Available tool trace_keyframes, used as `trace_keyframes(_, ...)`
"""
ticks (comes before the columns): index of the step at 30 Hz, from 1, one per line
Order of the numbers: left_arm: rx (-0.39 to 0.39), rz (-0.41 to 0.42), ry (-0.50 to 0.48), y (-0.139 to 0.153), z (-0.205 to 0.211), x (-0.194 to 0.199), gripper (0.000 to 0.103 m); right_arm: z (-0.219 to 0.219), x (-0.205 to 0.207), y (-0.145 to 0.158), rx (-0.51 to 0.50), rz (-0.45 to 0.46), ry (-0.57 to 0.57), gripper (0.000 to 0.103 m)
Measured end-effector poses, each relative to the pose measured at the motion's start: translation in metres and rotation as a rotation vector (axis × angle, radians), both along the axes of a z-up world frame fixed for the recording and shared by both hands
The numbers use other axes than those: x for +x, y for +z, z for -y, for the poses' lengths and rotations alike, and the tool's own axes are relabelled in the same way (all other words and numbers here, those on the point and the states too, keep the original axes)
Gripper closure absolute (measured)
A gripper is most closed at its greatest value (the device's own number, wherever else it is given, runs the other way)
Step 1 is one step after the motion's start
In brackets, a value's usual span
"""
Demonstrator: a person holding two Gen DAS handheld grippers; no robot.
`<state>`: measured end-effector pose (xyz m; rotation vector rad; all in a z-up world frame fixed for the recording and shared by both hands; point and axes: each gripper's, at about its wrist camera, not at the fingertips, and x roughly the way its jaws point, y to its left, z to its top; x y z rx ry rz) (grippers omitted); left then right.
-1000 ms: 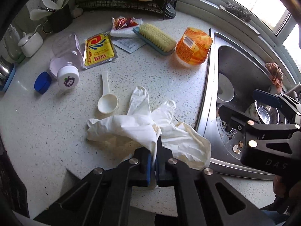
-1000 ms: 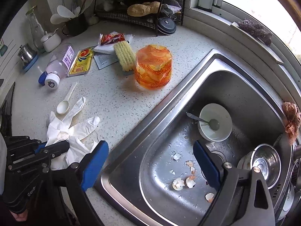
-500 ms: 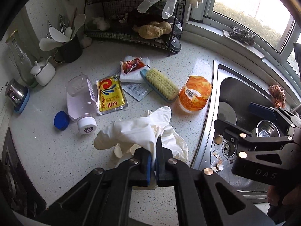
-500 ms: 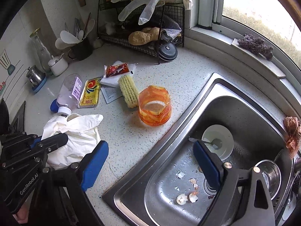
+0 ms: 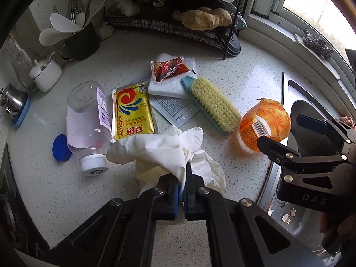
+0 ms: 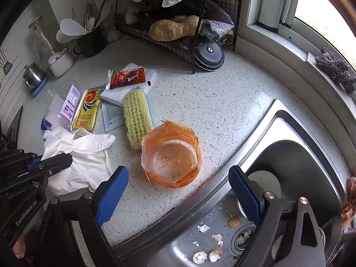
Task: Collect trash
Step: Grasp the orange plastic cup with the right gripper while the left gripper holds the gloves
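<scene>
Speckled countertop (image 5: 255, 71) beside steel sink (image 6: 300, 155), daylit window (image 6: 322, 11).

Bright daylight comes in from the window (image 6: 322, 11), which looks washed-out white. The surface (image 5: 244, 71) is well lit, with soft shadows. Both pictures bend and go black at the corners.

Crumpled white gloves (image 5: 169, 153) hang pinched and lifted; orange plastic container (image 6: 171, 155) stands open, upright on the surface (image 6: 222, 102)

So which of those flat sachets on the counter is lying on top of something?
The red foil sachet: it rests on the white folded cloth, while the yellow Angel sachet lies flat on the counter.
</scene>
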<state>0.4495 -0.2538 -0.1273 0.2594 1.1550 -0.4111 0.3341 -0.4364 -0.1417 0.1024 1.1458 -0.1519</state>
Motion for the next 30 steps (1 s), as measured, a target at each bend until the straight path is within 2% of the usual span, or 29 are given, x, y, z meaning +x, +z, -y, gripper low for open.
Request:
trace_keyframes(7, 0.013, -0.017, 0.01, -0.018, -0.001, 0.011, 0.101, 0.001, 0.018, -0.027, 0.019, -0.051, 0.049, 0.013)
trace_keyframes(8, 0.009, -0.021, 0.012, -0.019, -0.001, 0.011, 0.101, 0.0, 0.02, -0.029, 0.025, -0.056, 0.053, 0.016)
trace_keyframes(9, 0.006, -0.022, 0.013, -0.02, -0.002, 0.011, 0.101, -0.001, 0.02, -0.03, 0.022, -0.05, 0.053, 0.033)
trace_keyframes(10, 0.003, -0.022, 0.015, -0.021, -0.003, 0.01, 0.101, -0.002, 0.019, -0.029, 0.016, -0.047, 0.053, 0.038)
trace_keyframes(14, -0.036, -0.02, 0.019, -0.016, -0.011, 0.003, 0.101, -0.009, 0.017, -0.026, 0.011, -0.056, 0.074, 0.038)
trace_keyframes(22, -0.14, 0.043, 0.009, 0.025, -0.037, -0.029, 0.101, -0.036, -0.009, 0.02, -0.022, 0.007, 0.072, 0.038)
trace_keyframes(30, -0.173, 0.13, 0.004, 0.065, -0.08, -0.072, 0.101, -0.083, -0.051, 0.066, -0.038, 0.076, 0.085, 0.038)
